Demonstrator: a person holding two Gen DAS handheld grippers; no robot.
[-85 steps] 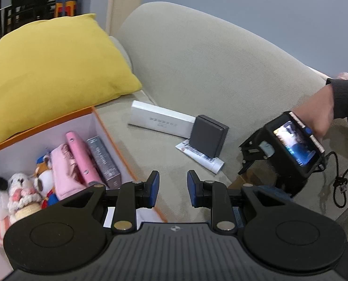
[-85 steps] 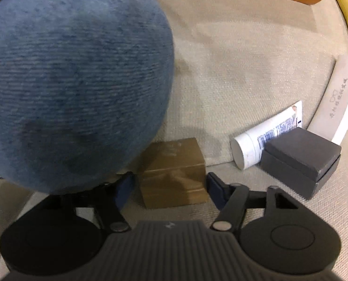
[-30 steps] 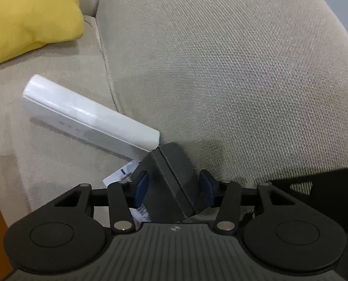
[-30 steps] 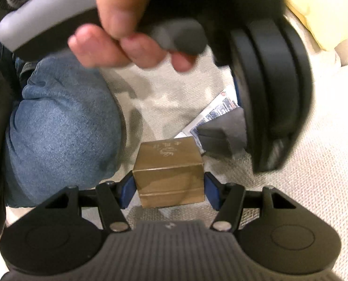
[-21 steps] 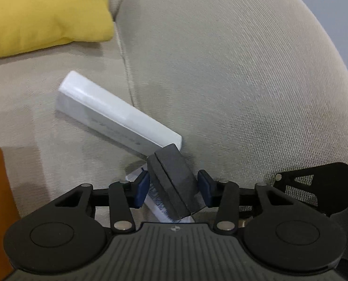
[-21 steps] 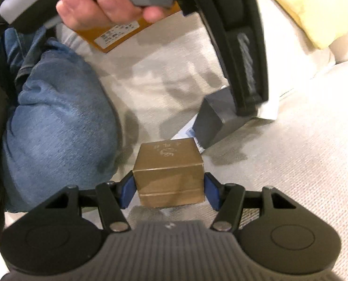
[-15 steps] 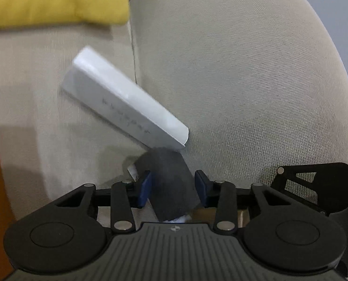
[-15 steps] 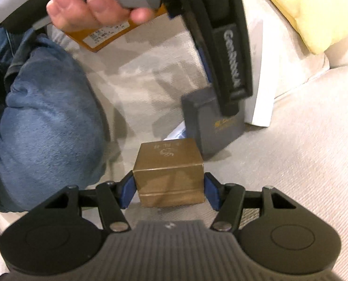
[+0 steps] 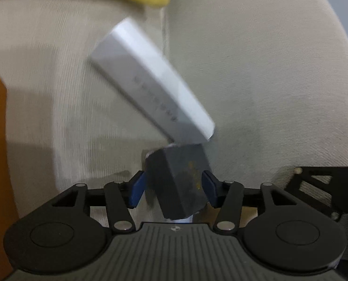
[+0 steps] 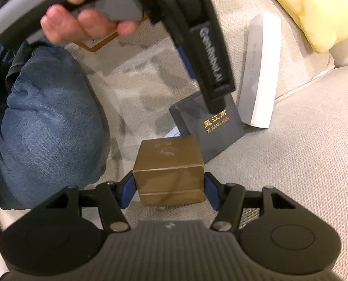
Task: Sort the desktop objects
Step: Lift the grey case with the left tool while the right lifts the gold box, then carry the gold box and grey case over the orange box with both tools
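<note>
Left gripper (image 9: 172, 188) jaws opening, grey box (image 9: 177, 180) tilted between the blue pads; contact cannot be told in the blur. White box (image 9: 150, 96) lies on the sofa (image 9: 267, 70) just behind. Right gripper (image 10: 169, 190) is clamped on the gold box (image 10: 169, 175), beside a knee (image 10: 45, 117).

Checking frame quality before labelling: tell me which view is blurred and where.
Left wrist view: motion-smeared throughout, white box lettering unreadable, dark box soft. Right wrist view: gold box crisp, dark box's gold lettering readable; only the hand at top is blurred.
</note>
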